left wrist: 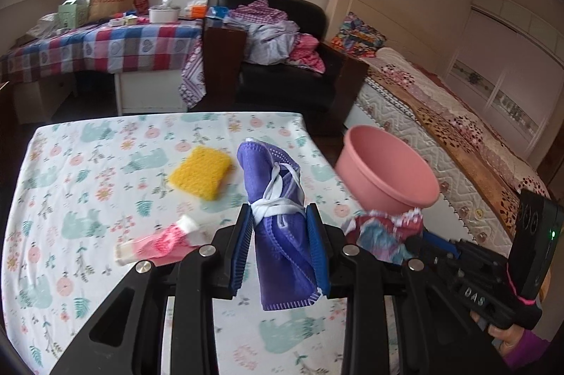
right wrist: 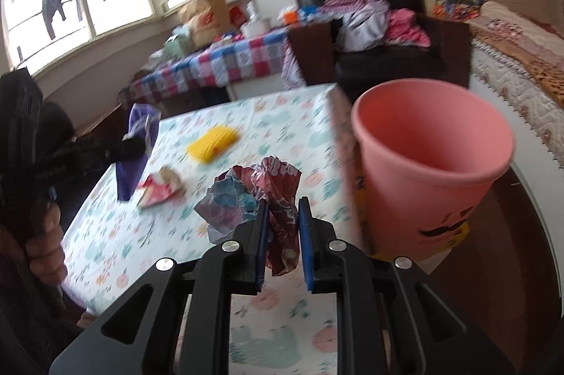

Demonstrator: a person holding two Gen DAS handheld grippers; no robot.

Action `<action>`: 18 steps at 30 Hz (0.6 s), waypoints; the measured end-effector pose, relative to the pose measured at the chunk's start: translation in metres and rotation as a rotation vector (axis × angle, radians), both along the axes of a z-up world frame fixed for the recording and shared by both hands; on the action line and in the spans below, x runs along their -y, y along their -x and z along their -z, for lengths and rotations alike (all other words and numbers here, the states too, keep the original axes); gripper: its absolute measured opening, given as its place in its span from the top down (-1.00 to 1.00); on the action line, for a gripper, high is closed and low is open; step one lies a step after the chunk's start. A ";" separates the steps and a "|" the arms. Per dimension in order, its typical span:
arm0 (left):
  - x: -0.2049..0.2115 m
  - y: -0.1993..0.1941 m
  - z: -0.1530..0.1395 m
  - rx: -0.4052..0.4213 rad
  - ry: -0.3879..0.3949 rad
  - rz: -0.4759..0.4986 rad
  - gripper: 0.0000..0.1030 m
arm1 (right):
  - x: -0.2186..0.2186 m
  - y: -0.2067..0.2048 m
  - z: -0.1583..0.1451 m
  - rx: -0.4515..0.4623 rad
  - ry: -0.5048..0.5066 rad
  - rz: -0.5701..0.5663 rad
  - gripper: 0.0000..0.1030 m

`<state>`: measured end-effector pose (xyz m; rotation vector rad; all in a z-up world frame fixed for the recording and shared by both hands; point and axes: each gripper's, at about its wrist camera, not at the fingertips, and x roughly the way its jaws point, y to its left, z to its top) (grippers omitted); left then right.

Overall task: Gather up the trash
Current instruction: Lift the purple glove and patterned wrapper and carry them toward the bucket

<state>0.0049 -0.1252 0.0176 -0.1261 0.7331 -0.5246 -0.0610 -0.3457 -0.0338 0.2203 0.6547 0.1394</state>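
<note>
My left gripper [left wrist: 280, 216] is shut on a rolled purple cloth [left wrist: 278, 198] tied with white string, held above the floral table [left wrist: 88, 198]. It also shows in the right wrist view [right wrist: 135, 145]. My right gripper [right wrist: 283, 209] is shut on a crumpled red and blue wrapper [right wrist: 261, 195], close to the left of a pink bin [right wrist: 430, 163]. In the left wrist view the wrapper [left wrist: 380, 234] sits just below the bin [left wrist: 384, 170]. A pink and white wrapper [left wrist: 158, 242] lies on the table; it also shows in the right wrist view [right wrist: 158, 186].
A yellow sponge [left wrist: 201, 172] lies mid-table. Beyond the table stand a black armchair [left wrist: 282, 85] piled with clothes, a checkered side table [left wrist: 105, 47] with clutter, and a bed [left wrist: 440, 128] at the right.
</note>
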 end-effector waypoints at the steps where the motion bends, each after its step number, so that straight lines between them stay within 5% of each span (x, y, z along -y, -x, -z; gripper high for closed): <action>1: 0.005 -0.001 0.000 0.000 0.005 0.011 0.41 | 0.004 0.000 -0.001 0.005 -0.002 0.013 0.68; 18: 0.108 -0.027 -0.011 0.042 0.027 0.201 0.41 | 0.085 -0.009 -0.007 0.069 -0.023 0.266 0.68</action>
